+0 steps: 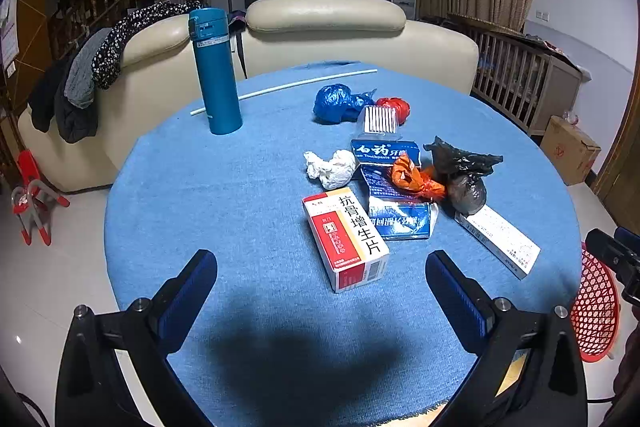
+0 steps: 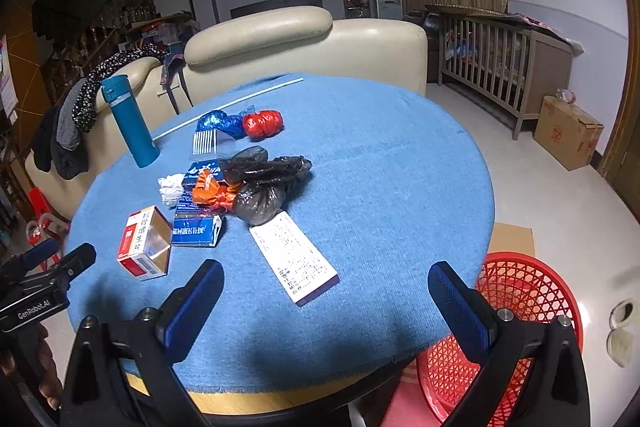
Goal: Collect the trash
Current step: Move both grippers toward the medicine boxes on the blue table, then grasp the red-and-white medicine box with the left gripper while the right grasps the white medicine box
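- Blue cloth covers the round desk [image 1: 240, 187], and the trash sits in a loose cluster across its middle: boxes, knotted bags, a tissue wad.
- Nearest the left gripper [image 1: 320, 291] lies the red-and-white medicine box [image 1: 346, 241], just ahead of its fingers, which stand wide apart and hold nothing.
- The right gripper [image 2: 326, 301] hovers low over the near desk edge, level and pointing forward, fingers spread and empty too; the long white box [image 2: 294, 259] lies just ahead of it.
- The red mesh basket [image 2: 508, 311] waits on the floor beside the desk, under the right gripper's outer finger.
- Risk, as a judgement: the black bag [image 2: 260, 201] rests on the white box's far end, so lifting the box could drag or roll it.
- The upright teal flask [image 1: 216, 71] stands apart, but a wide sweep could topple it.
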A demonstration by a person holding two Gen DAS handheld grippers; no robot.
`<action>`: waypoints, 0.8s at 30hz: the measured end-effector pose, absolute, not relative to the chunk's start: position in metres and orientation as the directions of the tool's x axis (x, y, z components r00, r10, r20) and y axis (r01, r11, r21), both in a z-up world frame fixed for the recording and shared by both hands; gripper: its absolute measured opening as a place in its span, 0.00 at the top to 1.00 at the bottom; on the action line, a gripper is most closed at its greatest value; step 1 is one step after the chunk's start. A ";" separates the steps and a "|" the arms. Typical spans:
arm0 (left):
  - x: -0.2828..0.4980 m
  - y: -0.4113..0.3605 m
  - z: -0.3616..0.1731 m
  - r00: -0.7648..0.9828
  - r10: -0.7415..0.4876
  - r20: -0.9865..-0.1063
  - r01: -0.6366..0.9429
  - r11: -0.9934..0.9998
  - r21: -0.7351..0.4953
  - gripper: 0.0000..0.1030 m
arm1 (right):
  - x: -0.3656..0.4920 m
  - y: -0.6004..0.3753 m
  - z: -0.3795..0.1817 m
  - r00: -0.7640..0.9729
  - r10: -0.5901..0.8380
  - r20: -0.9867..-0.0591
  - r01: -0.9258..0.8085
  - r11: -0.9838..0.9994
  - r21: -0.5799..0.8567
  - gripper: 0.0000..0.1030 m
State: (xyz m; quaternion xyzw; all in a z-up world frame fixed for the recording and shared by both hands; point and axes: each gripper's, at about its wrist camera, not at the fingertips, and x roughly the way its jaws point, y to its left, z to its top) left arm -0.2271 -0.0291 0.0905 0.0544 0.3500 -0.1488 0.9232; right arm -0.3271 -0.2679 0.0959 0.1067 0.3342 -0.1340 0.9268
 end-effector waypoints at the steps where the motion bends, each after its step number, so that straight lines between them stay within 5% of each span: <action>1: -0.227 -0.029 0.090 0.708 -0.238 -0.665 0.313 0.950 -0.006 0.00 | -0.327 -0.268 0.095 0.739 -0.177 -0.651 0.319 0.942 0.107 0.00; 24: -0.217 -0.028 0.069 0.664 -0.240 -0.709 0.313 0.949 -0.028 0.00 | -0.297 -0.271 0.067 0.674 -0.170 -0.719 0.282 0.959 0.038 0.00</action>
